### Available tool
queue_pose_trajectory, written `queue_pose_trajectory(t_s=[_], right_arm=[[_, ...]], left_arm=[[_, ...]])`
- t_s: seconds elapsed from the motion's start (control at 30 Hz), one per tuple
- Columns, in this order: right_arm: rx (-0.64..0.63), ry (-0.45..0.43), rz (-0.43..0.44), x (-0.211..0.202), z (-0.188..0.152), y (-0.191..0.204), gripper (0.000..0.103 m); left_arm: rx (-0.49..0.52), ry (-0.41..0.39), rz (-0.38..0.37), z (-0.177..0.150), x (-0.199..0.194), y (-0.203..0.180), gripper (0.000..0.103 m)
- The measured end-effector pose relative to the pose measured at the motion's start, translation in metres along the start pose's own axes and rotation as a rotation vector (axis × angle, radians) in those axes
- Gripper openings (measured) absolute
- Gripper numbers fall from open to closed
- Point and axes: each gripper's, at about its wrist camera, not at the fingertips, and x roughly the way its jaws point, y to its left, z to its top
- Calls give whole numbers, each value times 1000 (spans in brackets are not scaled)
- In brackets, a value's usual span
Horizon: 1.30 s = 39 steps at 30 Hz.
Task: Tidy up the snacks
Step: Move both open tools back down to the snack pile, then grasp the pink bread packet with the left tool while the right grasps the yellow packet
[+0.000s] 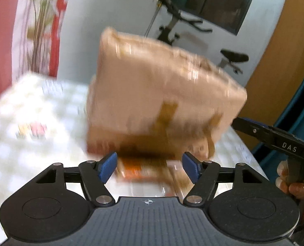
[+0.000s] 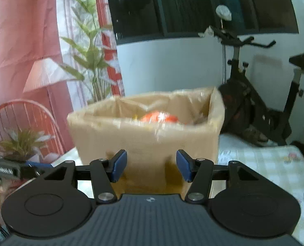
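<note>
Box sits on the table, dead centre in the right wrist view, top open, an orange packet inside toward 12 o'clock. Left wrist view is blurred: same box at 12 o'clock, an orange-printed snack pack flat on the table at its foot, between the blue pads.

Left gripper: jaws spread, pads either side of the pack, not pressing on it as far as blur allows. Right gripper: jaws spread, nothing between them, box wall just ahead.

Likely step: pick the pack and drop it in the box. To do it well, come down square over the pack, close on its short width, lift clear of the box wall before moving over the rim.

Around: second small snack at 9 o'clock on the table, plant at 11 o'clock, exercise bike at 2 o'clock. Right gripper crowds in at 3 o'clock of the left view, so collision is possible.
</note>
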Motion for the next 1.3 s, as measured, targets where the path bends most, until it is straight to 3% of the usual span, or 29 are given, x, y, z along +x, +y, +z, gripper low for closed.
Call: queue_pose_trajectory(t_s=[0.17,0.47,0.67,1.0,1.17,1.3], right_arm=[[-40,80,-16,2,-31,5,57],[30,244,-32,11,-78,-8,57],[-63,358,-9,18,-95,7,57],[-162,455,28,31,-109,32,57],[-264,463,70,49,-105,64,57],[-262,458,133,69,-102,76,55]], left_arm=[[-34,86,-13,-26,16,0,72],[-52,205,-24,-51,36,1,72],[-93,255,-35,-61,37,2,72],[-155,290,-63,-69,46,11,73],[-177,247,16,-62,44,30,74],[-212,209,69,-56,42,53,74]])
